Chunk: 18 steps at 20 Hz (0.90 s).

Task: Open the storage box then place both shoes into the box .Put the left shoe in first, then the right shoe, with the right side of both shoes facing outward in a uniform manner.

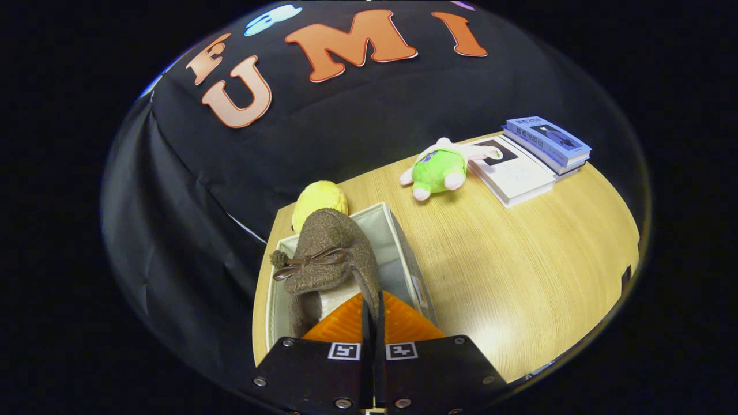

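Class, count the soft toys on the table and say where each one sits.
2. A yellow soft toy lies behind the storage box, beyond the shoe the gripper holds. A green soft toy lies beside the books. Others may be hidden.

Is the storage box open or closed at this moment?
Open. The storage box has no lid on top and its pale inner walls show. The gripper, jaws closed on a brown shoe, holds it over the opening.

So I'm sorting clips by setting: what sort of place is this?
Likely a staged recording booth, not a home: a black cloth wall backs a wooden table of props, books and a plush toy. The tongs grip a shoe over a box.
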### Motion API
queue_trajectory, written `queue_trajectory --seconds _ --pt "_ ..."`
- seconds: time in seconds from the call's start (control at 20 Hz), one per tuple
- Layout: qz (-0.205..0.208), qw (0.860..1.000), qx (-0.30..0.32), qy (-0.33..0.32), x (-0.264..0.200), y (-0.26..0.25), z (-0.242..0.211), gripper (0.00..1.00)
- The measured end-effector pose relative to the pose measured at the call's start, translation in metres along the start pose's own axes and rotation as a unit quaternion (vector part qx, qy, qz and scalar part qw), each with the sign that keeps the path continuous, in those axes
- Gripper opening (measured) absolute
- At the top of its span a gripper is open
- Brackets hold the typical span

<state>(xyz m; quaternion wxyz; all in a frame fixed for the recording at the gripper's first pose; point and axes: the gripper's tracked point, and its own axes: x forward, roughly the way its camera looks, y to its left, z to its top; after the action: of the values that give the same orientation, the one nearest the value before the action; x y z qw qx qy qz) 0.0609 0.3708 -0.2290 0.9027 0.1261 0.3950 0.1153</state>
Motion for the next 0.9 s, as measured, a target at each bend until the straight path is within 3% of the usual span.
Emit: queue_trajectory --seconds 0.15,0.25,0.4,0.5,0.9 --pt "0.003 1.000 -0.002 0.005 -0.001 0.002 -0.004 0.04" --pt "0.029 1.000 0.004 -0.009 -0.008 0.014 0.006 0.26" --pt "0.030 0.999 -0.024 -0.033 -0.025 0.012 0.026 0.81" --pt "0.022 0.997 -0.045 -0.054 -0.033 0.005 0.041 0.99" --pt "0.004 0.988 -0.085 -0.130 -0.085 -0.036 0.132 0.98"
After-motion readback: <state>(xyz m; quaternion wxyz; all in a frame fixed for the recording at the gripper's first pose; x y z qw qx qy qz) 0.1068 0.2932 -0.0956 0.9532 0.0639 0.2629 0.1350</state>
